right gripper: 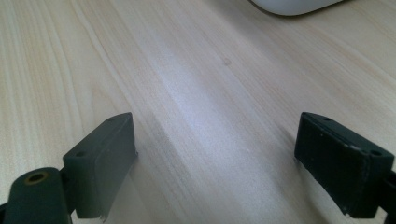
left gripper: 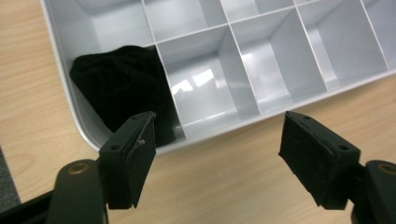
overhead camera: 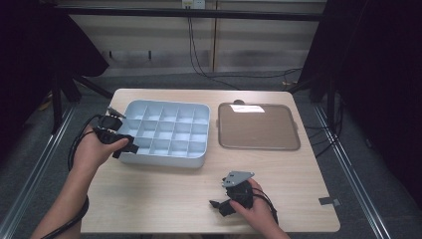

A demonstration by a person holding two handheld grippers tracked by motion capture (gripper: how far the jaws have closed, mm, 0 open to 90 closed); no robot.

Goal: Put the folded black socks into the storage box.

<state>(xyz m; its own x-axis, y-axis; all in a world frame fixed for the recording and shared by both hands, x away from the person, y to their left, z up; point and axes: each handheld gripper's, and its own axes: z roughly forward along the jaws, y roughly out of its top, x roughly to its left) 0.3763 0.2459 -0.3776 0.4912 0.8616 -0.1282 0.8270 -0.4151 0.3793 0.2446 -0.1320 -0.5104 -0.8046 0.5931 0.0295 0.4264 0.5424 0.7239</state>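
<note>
**Sock lay in corner compartment, both grippers stood open**

Black sock (left gripper: 122, 91) rested bunched in the corner compartment of the grey divided tray (left gripper: 275, 51), just ahead of the left gripper (left gripper: 219, 149) and nearer to the finger seen at the left of its own view. The jaws of this gripper were wide apart, with nothing between them. The right gripper (right gripper: 215, 163) was also spread open, over bare wooden table (right gripper: 187, 84), well apart from the tray. Beyond it lay a brown flat tray (overhead camera: 259, 127). It seemed the sock was being left in its cell. To do this well, the left gripper should draw back straight, so that no finger catches the cloth or pushes the tray wall.
</note>
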